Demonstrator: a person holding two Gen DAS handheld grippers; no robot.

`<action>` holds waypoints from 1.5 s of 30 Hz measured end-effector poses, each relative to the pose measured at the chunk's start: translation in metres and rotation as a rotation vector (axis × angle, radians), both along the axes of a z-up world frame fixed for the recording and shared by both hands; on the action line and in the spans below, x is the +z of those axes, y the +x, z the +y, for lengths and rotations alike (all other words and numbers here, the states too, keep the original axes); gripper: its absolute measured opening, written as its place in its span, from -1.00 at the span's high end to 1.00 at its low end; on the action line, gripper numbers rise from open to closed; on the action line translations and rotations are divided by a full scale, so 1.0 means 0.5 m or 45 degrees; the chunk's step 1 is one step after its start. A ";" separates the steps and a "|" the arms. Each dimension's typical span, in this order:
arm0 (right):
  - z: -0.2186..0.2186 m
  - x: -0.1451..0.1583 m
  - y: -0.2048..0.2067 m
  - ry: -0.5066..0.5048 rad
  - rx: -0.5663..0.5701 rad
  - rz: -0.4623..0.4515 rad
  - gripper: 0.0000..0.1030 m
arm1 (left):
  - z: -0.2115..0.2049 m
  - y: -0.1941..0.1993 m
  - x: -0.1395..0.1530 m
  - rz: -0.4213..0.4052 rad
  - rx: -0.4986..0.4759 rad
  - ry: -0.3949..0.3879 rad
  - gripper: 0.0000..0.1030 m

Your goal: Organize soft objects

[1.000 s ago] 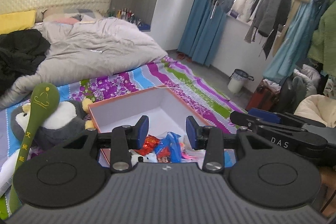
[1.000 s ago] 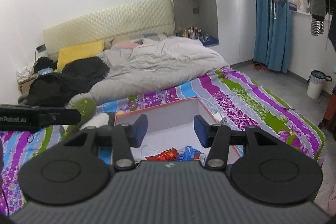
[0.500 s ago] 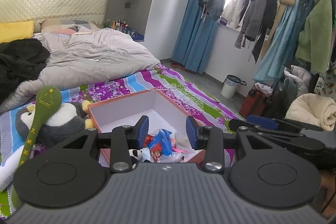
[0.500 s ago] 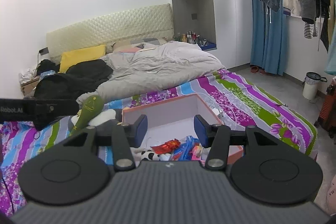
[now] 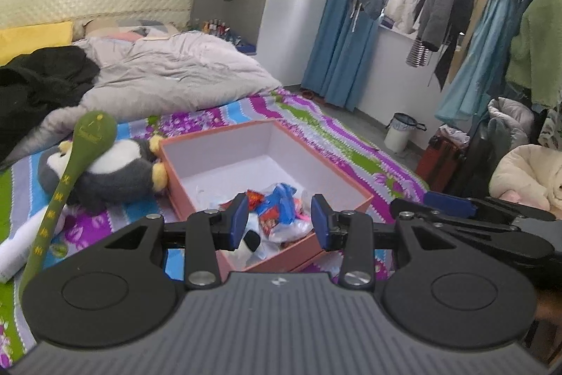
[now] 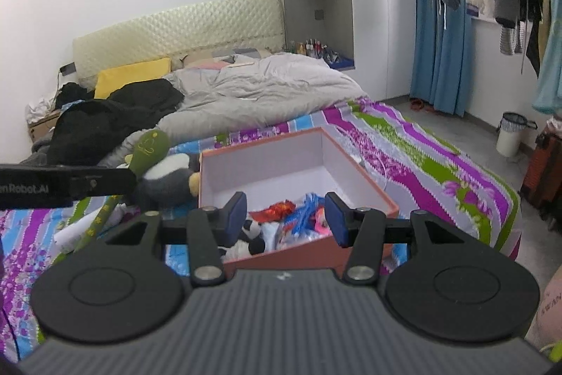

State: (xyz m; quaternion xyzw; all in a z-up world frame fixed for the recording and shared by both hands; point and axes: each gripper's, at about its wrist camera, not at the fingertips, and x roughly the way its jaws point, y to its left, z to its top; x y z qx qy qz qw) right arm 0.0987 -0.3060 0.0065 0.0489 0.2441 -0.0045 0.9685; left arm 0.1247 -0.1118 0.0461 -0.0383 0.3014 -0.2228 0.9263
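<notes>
Two tools (image 5: 277,222) (image 6: 285,218) (jaws parted, empty) above pink box (image 5: 351,187) of toys.

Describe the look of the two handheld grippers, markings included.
Both are black. The left gripper and right gripper each have a ribbed grey top, two round black discs, silver screws and blue pads. Seen side-on, white lettering marks the left gripper's body; no cables visible.

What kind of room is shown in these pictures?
Most likely a lived-in bedroom. A bed with a padded headboard and a rumpled grey duvet fills most of the view, and clothes hang on a rack beside blue curtains.
</notes>
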 end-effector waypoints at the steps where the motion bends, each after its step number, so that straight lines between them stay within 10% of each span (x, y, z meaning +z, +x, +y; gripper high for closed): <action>1: 0.000 -0.005 -0.005 0.006 -0.006 0.004 0.00 | 0.002 -0.003 -0.007 0.010 0.008 -0.001 0.13; 45: 0.018 -0.076 -0.039 0.036 -0.033 0.134 0.00 | 0.012 -0.046 -0.093 0.111 0.075 0.042 0.13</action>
